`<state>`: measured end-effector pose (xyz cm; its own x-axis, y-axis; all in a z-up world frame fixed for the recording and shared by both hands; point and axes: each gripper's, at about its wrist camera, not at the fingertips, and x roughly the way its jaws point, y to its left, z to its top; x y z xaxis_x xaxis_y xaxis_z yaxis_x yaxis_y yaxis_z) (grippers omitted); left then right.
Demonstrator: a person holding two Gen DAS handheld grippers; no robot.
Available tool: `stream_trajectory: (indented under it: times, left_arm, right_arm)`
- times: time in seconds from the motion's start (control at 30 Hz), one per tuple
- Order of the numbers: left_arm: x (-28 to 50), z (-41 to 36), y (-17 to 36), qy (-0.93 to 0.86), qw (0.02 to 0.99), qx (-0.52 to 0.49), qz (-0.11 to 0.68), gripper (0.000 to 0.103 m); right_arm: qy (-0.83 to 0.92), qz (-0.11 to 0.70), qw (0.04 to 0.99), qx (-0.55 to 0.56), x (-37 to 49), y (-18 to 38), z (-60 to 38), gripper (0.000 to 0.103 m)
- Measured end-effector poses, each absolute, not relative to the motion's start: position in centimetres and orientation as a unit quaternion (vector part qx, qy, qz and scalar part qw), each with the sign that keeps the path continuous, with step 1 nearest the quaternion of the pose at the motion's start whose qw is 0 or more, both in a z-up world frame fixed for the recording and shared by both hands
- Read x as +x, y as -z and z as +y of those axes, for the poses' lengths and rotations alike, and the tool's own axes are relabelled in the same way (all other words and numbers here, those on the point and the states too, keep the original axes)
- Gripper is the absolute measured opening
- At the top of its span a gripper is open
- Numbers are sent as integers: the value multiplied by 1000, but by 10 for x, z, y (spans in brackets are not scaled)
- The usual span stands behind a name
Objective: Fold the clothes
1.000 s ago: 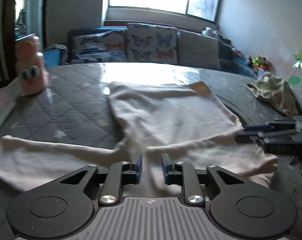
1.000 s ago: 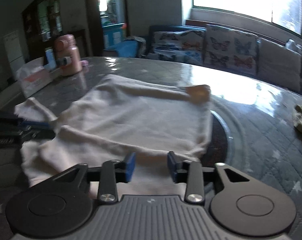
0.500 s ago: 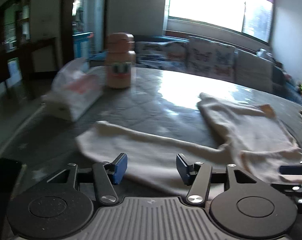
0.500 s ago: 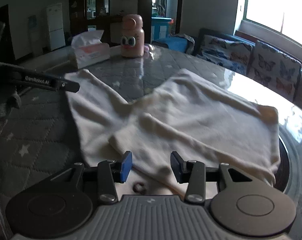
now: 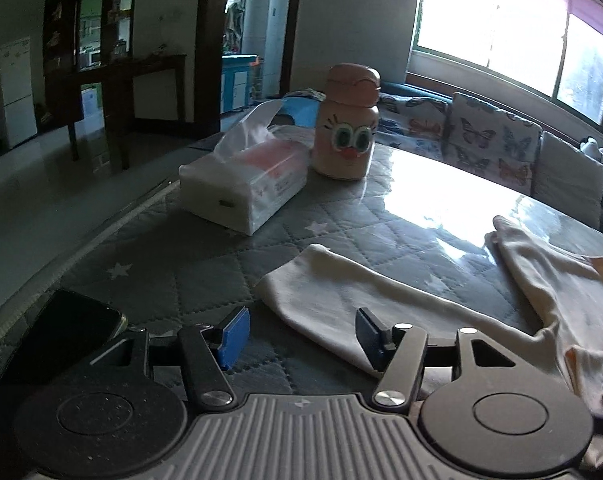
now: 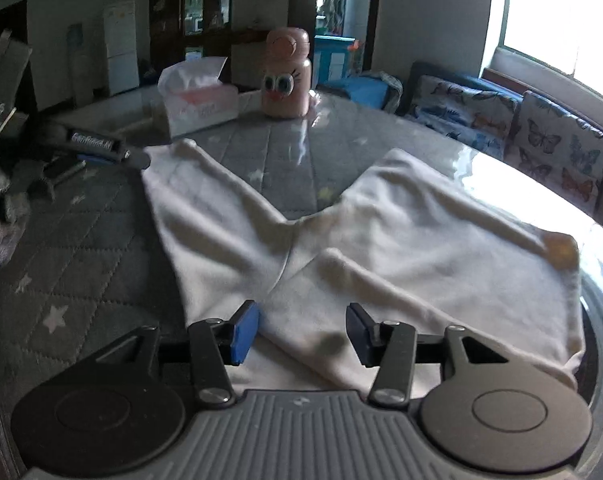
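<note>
I have the cream cotton long-sleeved top (image 6: 401, 240) lying flat on the grey quilted star-print table cover (image 5: 173, 264), one sleeve reaching far left. My left gripper (image 5: 299, 334) stands parted and empty over that sleeve's cuff (image 5: 313, 280). My right gripper (image 6: 301, 330) is opening above the folded near sleeve, pads clear of cloth. A pink cartoon-eyed bottle (image 5: 347, 124) and a plastic-wrapped tissue pack (image 5: 247, 184) sit far left.

White lettering, apparently "GenRobot.AI", runs along the left gripper (image 6: 97, 146) seen in the right wrist view. Print on the tissue pack (image 5: 245, 184) is too small to read.
</note>
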<state>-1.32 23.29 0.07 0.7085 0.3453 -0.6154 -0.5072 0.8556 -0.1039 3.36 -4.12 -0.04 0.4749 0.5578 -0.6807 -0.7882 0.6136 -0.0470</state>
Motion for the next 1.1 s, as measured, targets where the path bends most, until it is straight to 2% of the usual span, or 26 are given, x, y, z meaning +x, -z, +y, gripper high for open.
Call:
stream_trajectory:
  times: [0.13, 0.43, 0.53, 0.6, 0.67, 0.83, 1.1]
  left_arm:
    - [-8, 239, 4, -244, 909, -149, 304, 58]
    - [3, 253, 11, -264, 898, -174, 306, 38]
    - [6, 254, 12, -277, 895, -171, 304, 23]
    - [7, 255, 11, -277, 894, -176, 304, 10]
    - [7, 255, 9, -275, 894, -183, 303, 6]
    - [2, 229, -22, -231, 916, -182, 273, 5]
    - [13, 139, -85, -87, 957, -156, 230, 5]
  right_arm:
    - [-402, 311, 841, -183, 30, -5, -45, 54]
    - [-397, 300, 851, -166, 29, -20, -65, 57]
    - [-398, 299, 852, -161, 28, -22, -70, 57]
    - [-396, 298, 854, -157, 27, -23, -73, 57]
    - [-394, 297, 856, -152, 27, -25, -77, 57]
    - [-382, 299, 865, -131, 32, -27, -93, 57]
    - [-348, 301, 884, -83, 44, -31, -132, 57]
